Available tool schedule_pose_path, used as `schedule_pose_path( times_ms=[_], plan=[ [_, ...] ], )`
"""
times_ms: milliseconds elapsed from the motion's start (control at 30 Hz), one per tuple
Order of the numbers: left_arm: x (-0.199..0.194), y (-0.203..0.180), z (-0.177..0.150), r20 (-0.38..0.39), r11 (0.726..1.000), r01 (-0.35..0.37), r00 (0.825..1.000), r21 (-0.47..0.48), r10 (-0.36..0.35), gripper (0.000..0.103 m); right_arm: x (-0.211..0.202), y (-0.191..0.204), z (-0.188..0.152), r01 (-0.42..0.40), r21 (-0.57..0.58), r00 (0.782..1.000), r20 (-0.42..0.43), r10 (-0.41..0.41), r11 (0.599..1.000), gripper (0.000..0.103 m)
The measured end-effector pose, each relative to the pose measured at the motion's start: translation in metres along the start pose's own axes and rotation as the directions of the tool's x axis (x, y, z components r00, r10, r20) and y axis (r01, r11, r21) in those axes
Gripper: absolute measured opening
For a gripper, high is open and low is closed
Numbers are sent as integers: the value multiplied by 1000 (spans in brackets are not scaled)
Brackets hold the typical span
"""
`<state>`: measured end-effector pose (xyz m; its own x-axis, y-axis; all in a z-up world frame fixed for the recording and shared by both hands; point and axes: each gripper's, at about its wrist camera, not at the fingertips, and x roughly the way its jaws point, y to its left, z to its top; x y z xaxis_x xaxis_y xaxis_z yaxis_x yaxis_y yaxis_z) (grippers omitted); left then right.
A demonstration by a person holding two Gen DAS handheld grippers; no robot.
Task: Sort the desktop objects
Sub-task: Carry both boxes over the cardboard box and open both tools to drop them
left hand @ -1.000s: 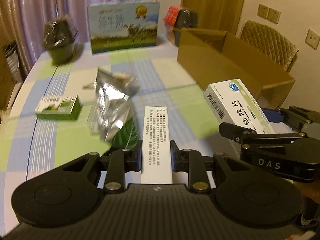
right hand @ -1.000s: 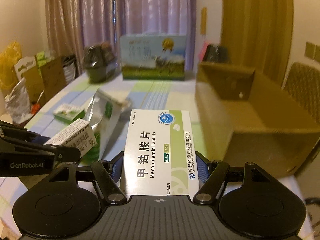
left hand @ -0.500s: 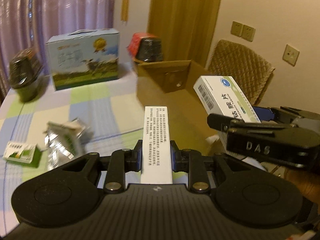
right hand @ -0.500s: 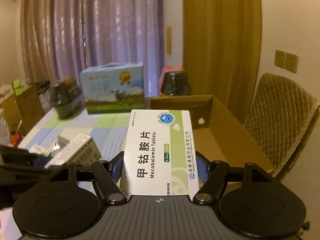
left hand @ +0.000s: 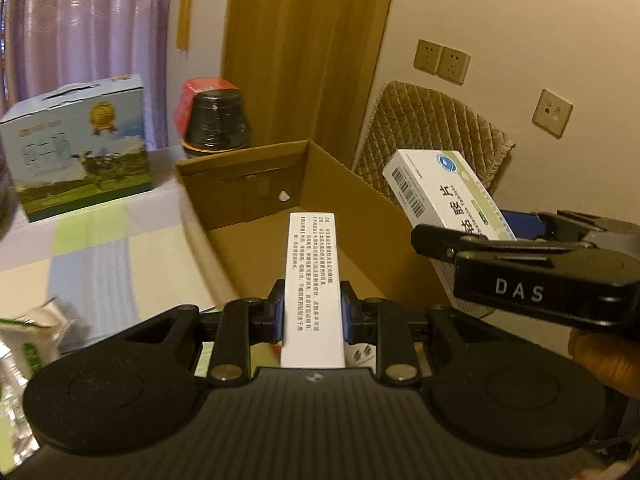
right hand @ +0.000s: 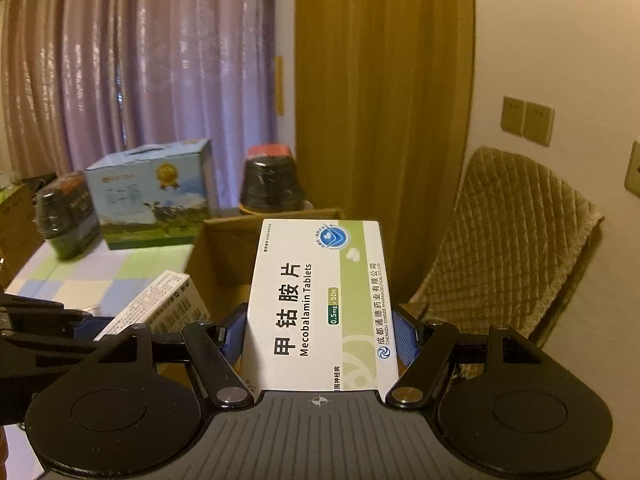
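Left gripper (left hand: 313,316) is clamped on a narrow white medicine box (left hand: 313,280), held by its long side faces, printed panel facing the camera; the box projects forward over the open cardboard carton (left hand: 360,208). Right gripper (right hand: 322,334) is clamped on a wider Mecobalamin tablet box (right hand: 320,304), green-and-white, held by its edges beside the carton's right wall, roughly level with the rim. Risks, judged: both boxes are thin glossy card, smooth-faced and light, so a grip on the edges could let one pivot or slip if tilted; the two grippers sit close together, so releasing at once could knock one box against the other or against the carton wall and tip it outside. The carton is plain corrugated brown, straight-walled, open-topped, its floor bare where visible. Left of the carton, on the checked tablecloth (left hand: 100,264), lies a crinkled foil pouch (left hand: 28,332), soft and irregular, likely harder to pinch.
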<state>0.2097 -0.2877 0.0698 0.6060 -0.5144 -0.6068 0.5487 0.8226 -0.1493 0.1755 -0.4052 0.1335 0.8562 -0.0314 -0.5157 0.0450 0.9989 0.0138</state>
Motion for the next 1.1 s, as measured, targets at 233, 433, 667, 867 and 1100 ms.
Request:
schedule_pose_path(
  times_ms=[233, 433, 667, 867, 1100],
  plan=[
    [35, -5, 11, -8, 1000, 19, 1000, 16, -19, 22, 24, -24, -8, 7, 34, 1000, -27, -6, 999, 68],
    [51, 9, 13, -24, 1000, -2, 1000, -25, 2, 22, 41, -29, -11, 6, 32, 999, -46, -4, 999, 68],
    [42, 23, 12, -11, 999, -15, 1000, -45, 15, 24, 48, -21, -11, -3, 20, 998, -57, 4, 1000, 68],
    [32, 27, 10, -3, 999, -30, 1000, -40, 30, 30, 53, -13, -13, -5, 18, 997, -73, 6, 1000, 68],
    [25, 33, 7, -7, 998, -36, 999, -43, 36, 31, 51, -13, -11, -1, 35, 998, -64, 3, 999, 70]
  ],
)
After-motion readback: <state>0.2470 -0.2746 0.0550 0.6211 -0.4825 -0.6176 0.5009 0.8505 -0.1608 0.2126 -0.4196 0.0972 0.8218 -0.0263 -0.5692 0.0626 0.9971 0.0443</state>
